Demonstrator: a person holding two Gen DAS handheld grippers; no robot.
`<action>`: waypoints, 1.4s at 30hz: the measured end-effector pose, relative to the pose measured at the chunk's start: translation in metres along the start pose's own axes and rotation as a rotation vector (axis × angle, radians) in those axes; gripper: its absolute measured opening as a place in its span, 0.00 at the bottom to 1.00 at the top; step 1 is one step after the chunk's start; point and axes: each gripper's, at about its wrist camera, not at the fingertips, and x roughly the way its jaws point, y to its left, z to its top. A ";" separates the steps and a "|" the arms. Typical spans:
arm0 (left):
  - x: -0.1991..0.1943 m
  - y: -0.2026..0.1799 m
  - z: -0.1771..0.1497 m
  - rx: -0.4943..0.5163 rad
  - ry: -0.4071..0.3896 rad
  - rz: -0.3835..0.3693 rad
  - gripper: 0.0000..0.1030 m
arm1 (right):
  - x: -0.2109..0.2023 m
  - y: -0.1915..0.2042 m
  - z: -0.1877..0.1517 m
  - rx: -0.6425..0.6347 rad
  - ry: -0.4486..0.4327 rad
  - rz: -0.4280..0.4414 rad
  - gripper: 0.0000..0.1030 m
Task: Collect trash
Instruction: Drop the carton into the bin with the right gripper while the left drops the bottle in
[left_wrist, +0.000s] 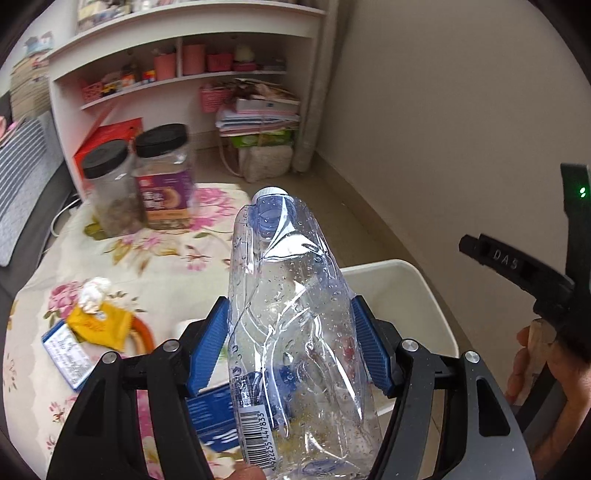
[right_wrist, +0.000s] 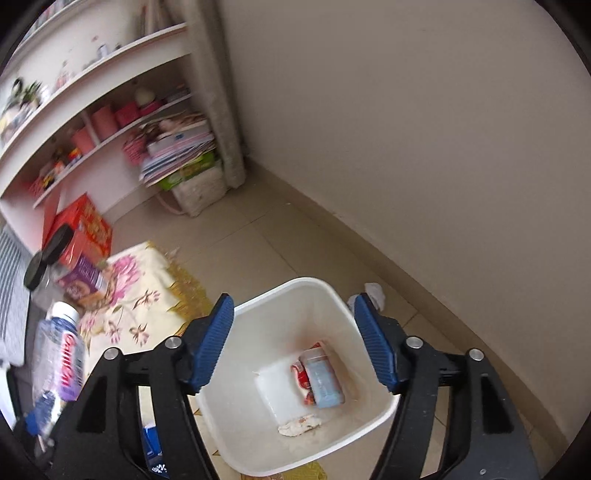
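My left gripper (left_wrist: 290, 347) is shut on a crumpled clear plastic bottle (left_wrist: 291, 314) with a white cap, held above the floral cloth beside the white bin (left_wrist: 424, 295). The bottle also shows at the left of the right wrist view (right_wrist: 55, 365). My right gripper (right_wrist: 293, 339) is open and empty, above the white bin (right_wrist: 332, 295), which holds a small bottle (right_wrist: 323, 376), a red wrapper (right_wrist: 301, 376) and a crumpled tissue (right_wrist: 299, 424). On the cloth lie a tissue ball (left_wrist: 94, 293), a yellow wrapper (left_wrist: 99, 325) and a blue-and-white packet (left_wrist: 66, 350).
Two black-lidded jars (left_wrist: 162, 177) and a red box (left_wrist: 107, 136) stand at the far end of the cloth. White shelves (left_wrist: 177, 74) and a stack of books (left_wrist: 258, 114) are behind. A crumpled tissue (right_wrist: 375, 293) lies on the floor by the wall.
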 end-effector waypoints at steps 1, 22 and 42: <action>0.003 -0.006 0.001 0.006 0.003 -0.005 0.63 | -0.001 -0.007 0.002 0.020 -0.006 -0.008 0.68; 0.050 -0.090 0.028 0.120 0.058 -0.052 0.72 | -0.028 -0.063 0.016 0.186 -0.108 -0.125 0.87; 0.026 -0.041 0.016 0.117 0.014 0.061 0.76 | -0.031 -0.009 0.006 0.065 -0.117 -0.115 0.93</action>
